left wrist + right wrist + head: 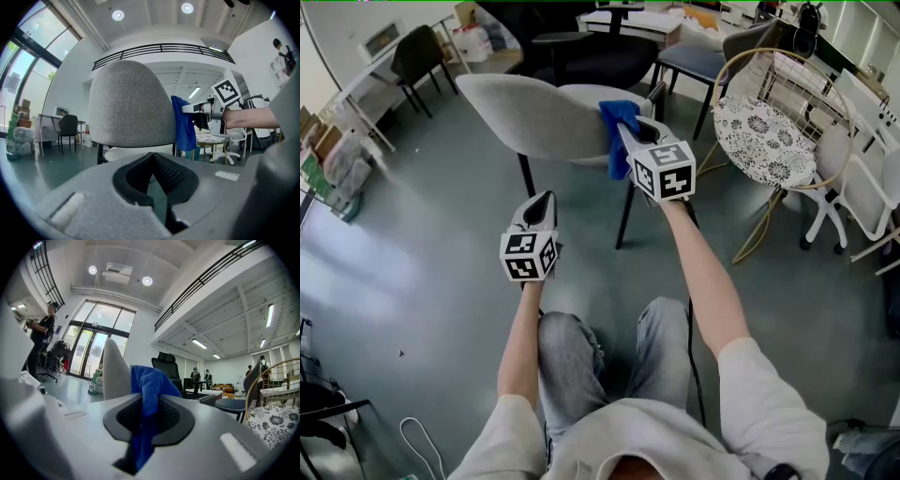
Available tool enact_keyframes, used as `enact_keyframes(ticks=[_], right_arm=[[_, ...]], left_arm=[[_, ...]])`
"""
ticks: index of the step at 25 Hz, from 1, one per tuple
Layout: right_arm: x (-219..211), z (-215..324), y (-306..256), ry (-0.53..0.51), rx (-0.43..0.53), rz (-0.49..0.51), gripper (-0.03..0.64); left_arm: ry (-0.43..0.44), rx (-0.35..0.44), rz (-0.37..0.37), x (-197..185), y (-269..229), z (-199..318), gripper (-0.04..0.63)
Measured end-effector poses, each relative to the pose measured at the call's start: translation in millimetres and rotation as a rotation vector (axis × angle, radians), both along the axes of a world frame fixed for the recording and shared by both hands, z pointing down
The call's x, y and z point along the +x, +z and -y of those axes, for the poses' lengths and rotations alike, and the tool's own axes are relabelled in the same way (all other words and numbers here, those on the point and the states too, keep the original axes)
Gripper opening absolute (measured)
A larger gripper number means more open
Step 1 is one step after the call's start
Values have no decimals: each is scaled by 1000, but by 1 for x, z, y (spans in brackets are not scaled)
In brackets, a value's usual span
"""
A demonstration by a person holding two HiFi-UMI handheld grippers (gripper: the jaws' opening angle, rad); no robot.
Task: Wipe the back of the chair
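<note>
A grey fabric chair stands in front of me, its rounded backrest (534, 117) (131, 105) (114, 373) facing me. My right gripper (630, 127) (149, 420) is shut on a blue cloth (617, 136) (147, 394) (183, 124), which hangs against the backrest's right edge. My left gripper (539, 208) (157, 176) is lower and nearer to me, apart from the chair, with its jaws closed together and nothing between them.
A round wire chair with a patterned cushion (764, 141) stands to the right. A dark office chair (600, 52) and a blue-seated chair (694, 61) are behind the grey one. A black chair and desk (417, 56) sit at far left.
</note>
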State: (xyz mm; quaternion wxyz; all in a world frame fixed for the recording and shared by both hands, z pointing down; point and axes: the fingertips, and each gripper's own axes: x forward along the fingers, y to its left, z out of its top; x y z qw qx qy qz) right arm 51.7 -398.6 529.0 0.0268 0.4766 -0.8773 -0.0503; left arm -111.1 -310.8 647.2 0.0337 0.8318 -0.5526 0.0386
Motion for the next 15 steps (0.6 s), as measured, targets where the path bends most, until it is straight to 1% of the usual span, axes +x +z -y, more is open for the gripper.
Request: enact_keyframes(ticks=[5, 15], right_arm=[[-1, 4, 12, 2, -15, 21, 43], [0, 5, 66, 13, -98, -7, 43]], left_arm=[[0, -5, -5, -6, 2, 2, 5], [8, -16, -5, -7, 7, 3, 5]])
